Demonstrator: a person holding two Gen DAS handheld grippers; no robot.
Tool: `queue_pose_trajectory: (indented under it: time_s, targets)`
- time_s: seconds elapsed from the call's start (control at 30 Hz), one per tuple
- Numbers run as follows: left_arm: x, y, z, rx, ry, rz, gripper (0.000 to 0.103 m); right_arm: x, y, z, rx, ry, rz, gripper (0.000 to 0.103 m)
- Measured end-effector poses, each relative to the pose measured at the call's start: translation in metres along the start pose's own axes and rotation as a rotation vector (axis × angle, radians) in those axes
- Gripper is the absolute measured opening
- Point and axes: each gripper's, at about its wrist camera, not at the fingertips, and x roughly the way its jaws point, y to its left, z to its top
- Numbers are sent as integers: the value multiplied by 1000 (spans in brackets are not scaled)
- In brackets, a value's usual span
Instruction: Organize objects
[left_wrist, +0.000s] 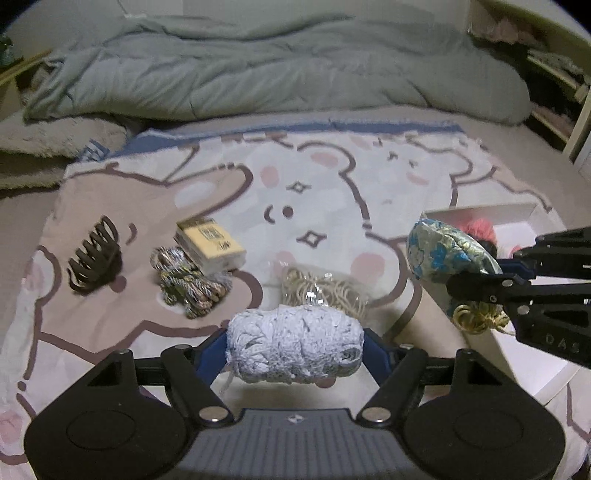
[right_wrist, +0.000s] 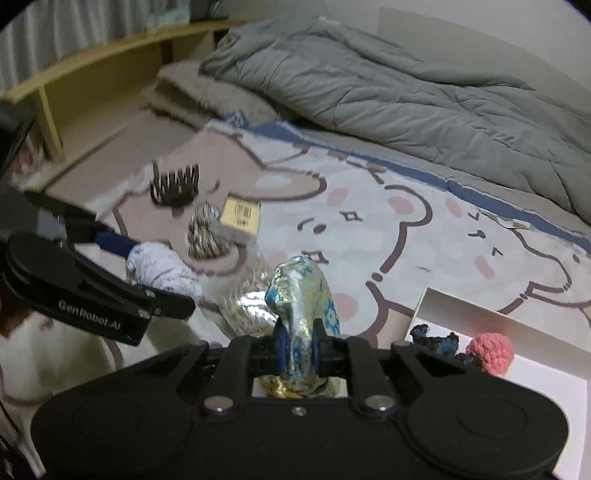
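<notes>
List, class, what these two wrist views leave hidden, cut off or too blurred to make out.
- White box: most of its inside, cut off by the right gripper body in the right wrist view.
- Cardboard box: its label print, blurred in both views.
- Brocade pouch: its lower part, behind the right gripper's fingers, left wrist view.
- Hair claw: its teeth, motion-blurred, right wrist view.

hair claw (right_wrist: 173, 186) smeared by motion blur, teeth not countable. print on small yellow box (left_wrist: 212, 245) too blurred to read. clear bag (right_wrist: 243, 295) partly hidden behind brocade pouch (right_wrist: 301, 314) and left tool (right_wrist: 162, 291). pouch's gold cord (right_wrist: 291, 387) mostly hidden under right tool (right_wrist: 299, 350). white box (left_wrist: 517, 354) cut off at right edge, contents largely hidden behind right tool; dark item beside pink pompom (right_wrist: 489, 350) unidentifiable. shelf contents (left_wrist: 554, 62) too dim to tell.
</notes>
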Motion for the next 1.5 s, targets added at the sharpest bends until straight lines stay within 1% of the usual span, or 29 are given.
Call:
queue_pose_trajectory:
  time_s: [0.17,0.27,0.33,0.47,0.6,0.83,1.0,1.23,1.5]
  targets:
    - [-20,3,1,-33,-63,7,76,-17,-9,4,105,-51,26,14]
    - [-30,3,1,-38,-96,26,76,-26,-14,5,165,-77,40,14]
    - [-35,4,1,-48,-109,26,76,-31,-16,5,200,-89,51,14]
    - [-44,7,0,-77,-133,18,76,-40,-14,7,230,-118,53,14]
    - [-52,6,0,-82,-160,27,76,-49,-12,8,253,-141,52,14]
    - [-58,-2,0,-82,-178,22,76,-62,-9,7,258,-150,23,14]
    - [-57,-14,4,-71,-185,11,76,-70,-16,2,272,-156,-10,14]
    - [-48,-40,13,-40,-186,-29,76,-81,-38,-10,298,-158,-57,14]
    - [-27,-82,29,8,-184,-83,76,-91,-78,-31,355,-156,-130,14]
